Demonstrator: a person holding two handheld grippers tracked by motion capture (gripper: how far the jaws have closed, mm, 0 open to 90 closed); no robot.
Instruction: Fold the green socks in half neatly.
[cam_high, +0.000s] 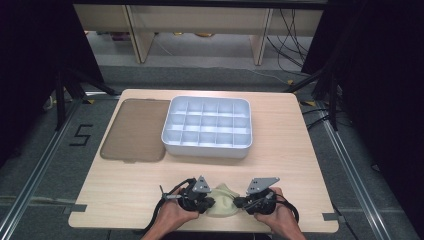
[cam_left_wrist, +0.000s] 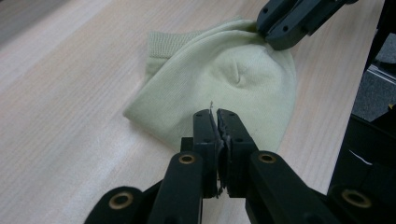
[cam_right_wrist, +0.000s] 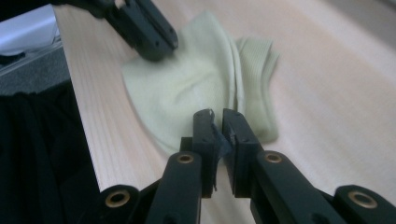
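Observation:
A pale yellow-green sock (cam_high: 224, 200) (cam_left_wrist: 224, 74) (cam_right_wrist: 196, 79) lies crumpled flat on the wooden table near its front edge, ribbed cuff away from the person. My left gripper (cam_high: 211, 202) (cam_left_wrist: 215, 114) is shut, its tips over the sock's near side; I see no fabric between the jaws. My right gripper (cam_high: 237, 201) (cam_right_wrist: 217, 114) is shut too, tips low over the sock's opposite side. In the left gripper view the right gripper (cam_left_wrist: 280, 37) touches the sock's far edge. In the right gripper view the left gripper (cam_right_wrist: 159, 44) rests on the other edge.
A white tray (cam_high: 206, 148) with several compartments stands at the middle of the table (cam_high: 300, 165). A flat brown lid (cam_high: 135, 130) lies to its left. The table's front edge runs just behind both hands. Dark curtains and stands flank the table.

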